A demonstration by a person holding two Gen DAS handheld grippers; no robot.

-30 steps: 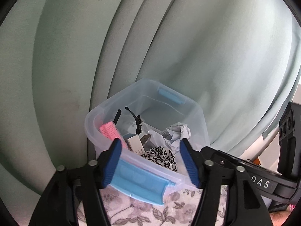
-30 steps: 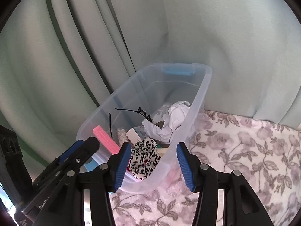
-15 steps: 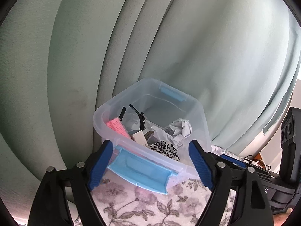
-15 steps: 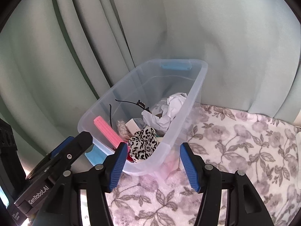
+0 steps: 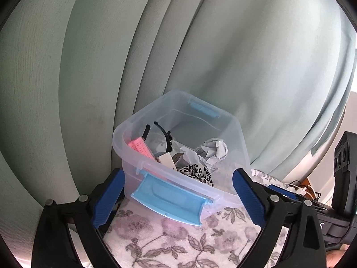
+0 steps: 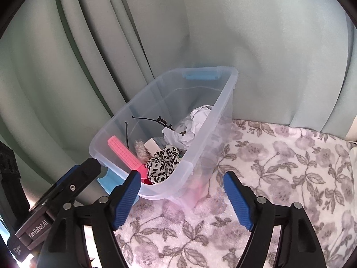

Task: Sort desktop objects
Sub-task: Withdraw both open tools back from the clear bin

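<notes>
Left wrist view: the left claw (image 5: 177,197) is spread wide, empty, before the clear bin (image 5: 239,138) on the floral cloth (image 5: 169,243).

Right wrist view: the right claw (image 6: 183,198) also gapes, released; the bin holds a pink comb (image 6: 125,153), leopard scrunchie (image 6: 164,164) and crumpled paper (image 6: 196,122).

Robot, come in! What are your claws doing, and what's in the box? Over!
Left claw open, empty. Right claw open, empty. Box on flowery cloth holds pink comb, spotted scrunchie, crumpled paper. Nothing in the way.
</notes>
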